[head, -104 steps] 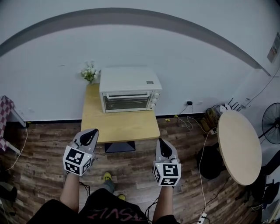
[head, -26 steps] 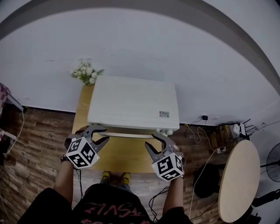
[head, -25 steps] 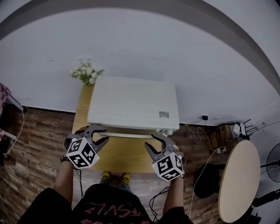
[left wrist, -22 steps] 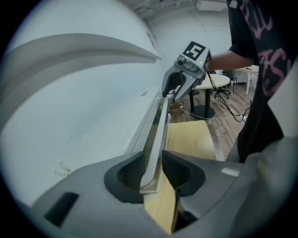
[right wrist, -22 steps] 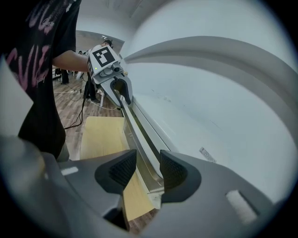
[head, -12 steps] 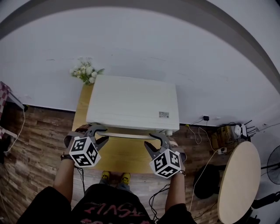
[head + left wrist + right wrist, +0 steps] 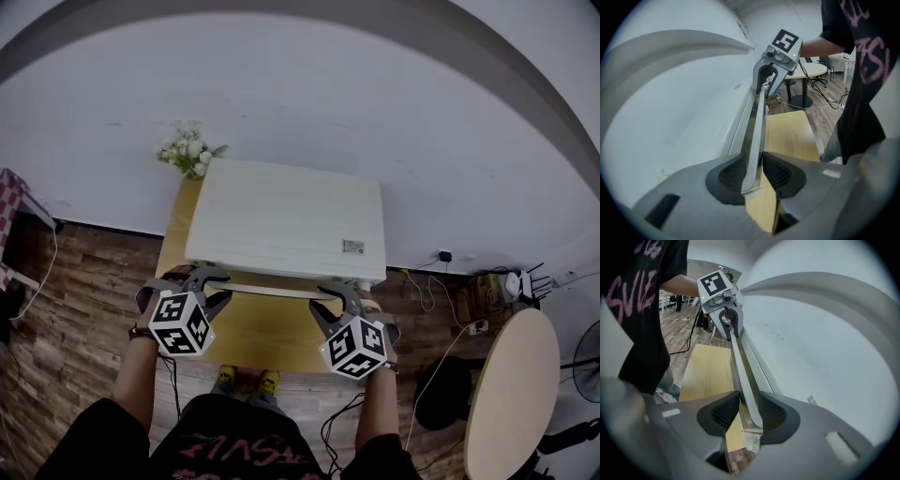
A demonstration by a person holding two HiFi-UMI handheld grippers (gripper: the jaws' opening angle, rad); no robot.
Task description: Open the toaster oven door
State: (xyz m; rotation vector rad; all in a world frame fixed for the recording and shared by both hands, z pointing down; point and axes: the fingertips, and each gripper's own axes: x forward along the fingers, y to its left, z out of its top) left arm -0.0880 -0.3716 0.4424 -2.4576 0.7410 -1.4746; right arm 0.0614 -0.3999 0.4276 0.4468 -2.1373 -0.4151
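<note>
A white toaster oven (image 7: pixel 281 220) stands on a small wooden table (image 7: pixel 253 328), seen from above. Its long metal door handle (image 7: pixel 272 290) runs along the front edge. My left gripper (image 7: pixel 208 278) has its jaws round the handle's left end, my right gripper (image 7: pixel 336 298) round its right end. In the left gripper view the handle (image 7: pixel 757 126) lies between the pads of the left gripper (image 7: pixel 753 171), which are closing and touch it. In the right gripper view the right gripper (image 7: pixel 749 408) closes on the handle (image 7: pixel 740 366) the same way. The door lies close against the oven's front.
A small bunch of white flowers (image 7: pixel 187 155) stands at the table's back left corner by the wall. A round table (image 7: pixel 511 394) is at the right, with cables (image 7: pixel 450 281) on the wooden floor. The person's feet (image 7: pixel 246 380) are just before the table.
Since the oldest frame the person has stepped up to the table and brought both grippers to the handle. Over the last second both pairs of jaws have narrowed onto it.
</note>
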